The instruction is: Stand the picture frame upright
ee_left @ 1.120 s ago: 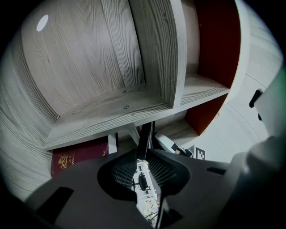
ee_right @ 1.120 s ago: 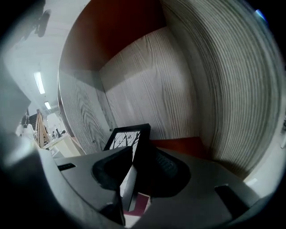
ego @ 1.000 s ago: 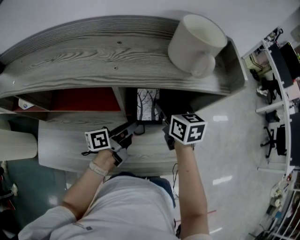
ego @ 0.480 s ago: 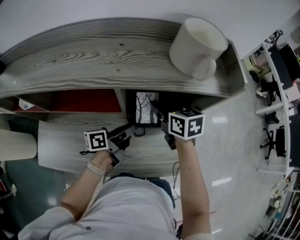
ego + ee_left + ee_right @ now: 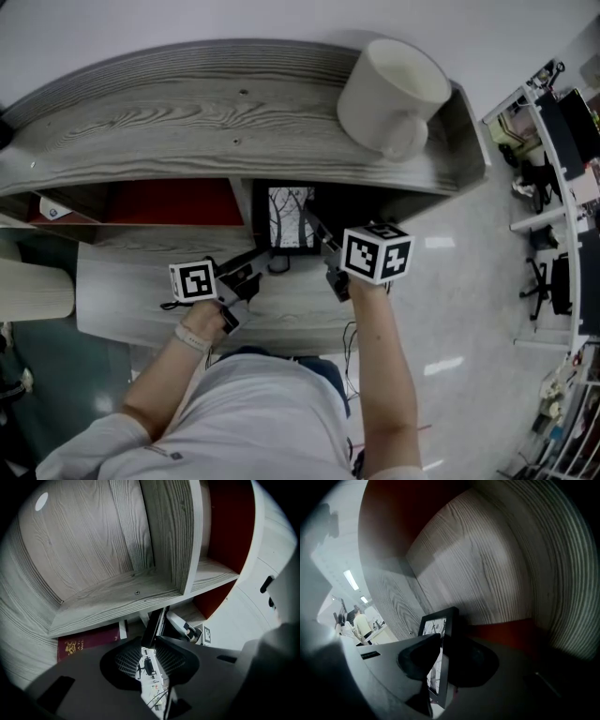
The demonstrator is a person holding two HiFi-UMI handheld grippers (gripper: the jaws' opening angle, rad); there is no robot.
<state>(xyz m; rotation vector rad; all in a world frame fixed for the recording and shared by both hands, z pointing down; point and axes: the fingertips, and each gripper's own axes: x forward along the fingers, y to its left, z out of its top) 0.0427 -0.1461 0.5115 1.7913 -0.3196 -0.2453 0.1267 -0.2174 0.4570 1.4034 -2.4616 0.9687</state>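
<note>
A black picture frame (image 5: 291, 218) with a bare-tree print stands in the open compartment under the shelf top, leaning a little. My left gripper (image 5: 265, 258) reaches in from the left. In the left gripper view the frame (image 5: 152, 626) runs edge-on between the left gripper's (image 5: 151, 648) pads, which grip it. My right gripper (image 5: 323, 246) comes in from the right. Its jaws have just been closing, and in the right gripper view the right gripper (image 5: 443, 644) has one pad on the frame's (image 5: 439, 625) glass and one behind.
A large white mug (image 5: 394, 89) sits on the grey wooden shelf top (image 5: 187, 112). The compartment to the left has a red back panel (image 5: 173, 202). A maroon book (image 5: 86, 641) lies low in the left gripper view. The desk ledge (image 5: 122, 291) runs below the shelf.
The frame has shifted slightly left and nearer to me in the compartment. The right gripper's cube has barely moved, and the left gripper has stayed put.
</note>
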